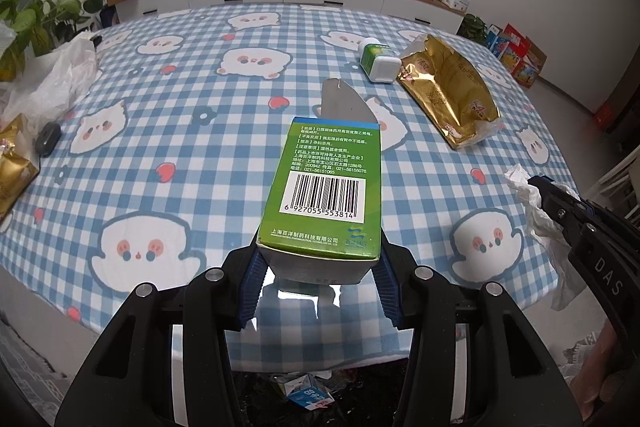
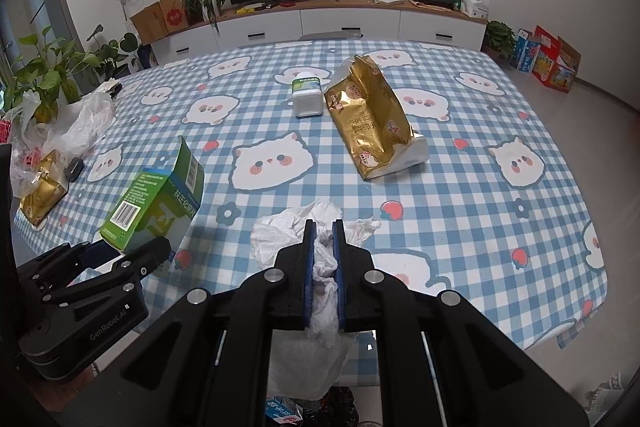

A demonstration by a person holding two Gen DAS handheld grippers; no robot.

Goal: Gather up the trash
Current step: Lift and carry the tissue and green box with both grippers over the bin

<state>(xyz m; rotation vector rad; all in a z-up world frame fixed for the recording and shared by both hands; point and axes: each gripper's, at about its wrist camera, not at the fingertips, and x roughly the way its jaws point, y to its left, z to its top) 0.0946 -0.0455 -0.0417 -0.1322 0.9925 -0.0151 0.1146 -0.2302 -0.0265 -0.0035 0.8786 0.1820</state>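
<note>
Left claw [image 1: 320, 263] clamps boxy green carton [image 1: 326, 187]; right claw [image 2: 323, 231] pinches crumpled tissue [image 2: 316, 223].

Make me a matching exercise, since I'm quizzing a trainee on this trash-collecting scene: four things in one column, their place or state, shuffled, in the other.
Things:
1. green cardboard medicine box with a barcode
2. crumpled white tissue
3. torn gold foil bag
4. small white bottle with a green label

Places or states:
A. on the checked tablecloth, just left of the gold bag
B. clamped in the right gripper
C. lying free mid-table, ripped open
D. clamped in the left gripper, top flap open

Pairs: 1-D, 2-B, 3-C, 4-A
</note>
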